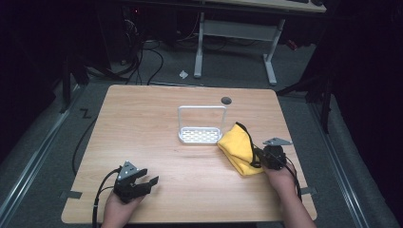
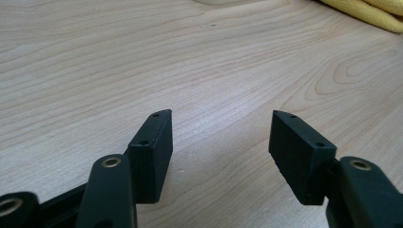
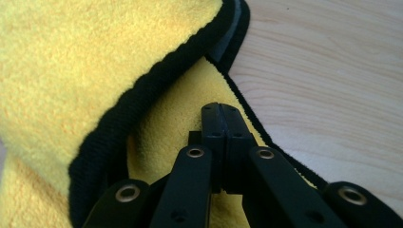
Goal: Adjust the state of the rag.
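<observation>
Yellow cloth (image 1: 240, 147) with black edging lay folded on the wooden table (image 1: 157, 128), just right of a white rack (image 1: 201, 124).
Right gripper (image 3: 222, 111) had its jaws pressed together over the cloth's near layer; whether fabric was pinched was unclear. Left gripper (image 2: 219, 130) rested wide apart, holding nothing.

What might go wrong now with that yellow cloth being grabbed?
The right gripper is shut over the yellow cloth, but whether it has pinched any fabric is hard to tell, so the cloth may slip out when lifted. Dragged sideways, it could bump the white rack beside it. The left gripper sits open, too far off to help.
</observation>
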The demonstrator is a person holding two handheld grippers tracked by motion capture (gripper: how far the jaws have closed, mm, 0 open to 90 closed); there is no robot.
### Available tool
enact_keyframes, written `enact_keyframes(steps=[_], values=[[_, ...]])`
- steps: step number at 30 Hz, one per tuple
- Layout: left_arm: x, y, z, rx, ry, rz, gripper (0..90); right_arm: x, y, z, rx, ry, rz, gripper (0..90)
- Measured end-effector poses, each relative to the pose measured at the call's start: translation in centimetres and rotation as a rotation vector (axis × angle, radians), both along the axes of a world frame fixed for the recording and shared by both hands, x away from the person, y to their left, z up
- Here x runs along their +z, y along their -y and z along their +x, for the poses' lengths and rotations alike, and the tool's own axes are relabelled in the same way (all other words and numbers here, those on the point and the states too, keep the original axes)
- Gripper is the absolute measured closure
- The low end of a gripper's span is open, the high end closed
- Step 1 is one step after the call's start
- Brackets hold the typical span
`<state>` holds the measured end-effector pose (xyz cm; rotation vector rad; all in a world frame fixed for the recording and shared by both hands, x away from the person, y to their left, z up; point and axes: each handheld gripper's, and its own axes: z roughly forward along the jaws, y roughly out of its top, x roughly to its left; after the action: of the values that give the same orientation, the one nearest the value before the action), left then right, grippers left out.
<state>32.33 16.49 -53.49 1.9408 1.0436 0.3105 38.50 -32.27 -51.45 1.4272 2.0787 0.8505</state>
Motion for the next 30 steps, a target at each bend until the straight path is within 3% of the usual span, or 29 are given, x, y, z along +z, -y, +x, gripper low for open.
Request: enact_keyframes(steps=[6,12,20,30], values=[[0.0,0.5,-0.1,-0.016,0.001,0.006,40.9,-0.4,-0.5,-1.2,0.019,0.007,0.016,90.0],[0.0,0.8,-0.2,-0.026,-0.001,0.009,40.9,-0.7,-1.6,-3.0,0.078,0.020,0.021,90.0],[0.0,1.0,-0.4,-0.032,0.003,0.005,40.9,-0.9,-3.0,-4.4,0.131,0.018,0.022,90.0],[0.4,1.8,-0.9,-0.058,0.010,-0.004,40.2,-1.1,-6.0,-5.8,0.254,0.012,0.043,90.0]])
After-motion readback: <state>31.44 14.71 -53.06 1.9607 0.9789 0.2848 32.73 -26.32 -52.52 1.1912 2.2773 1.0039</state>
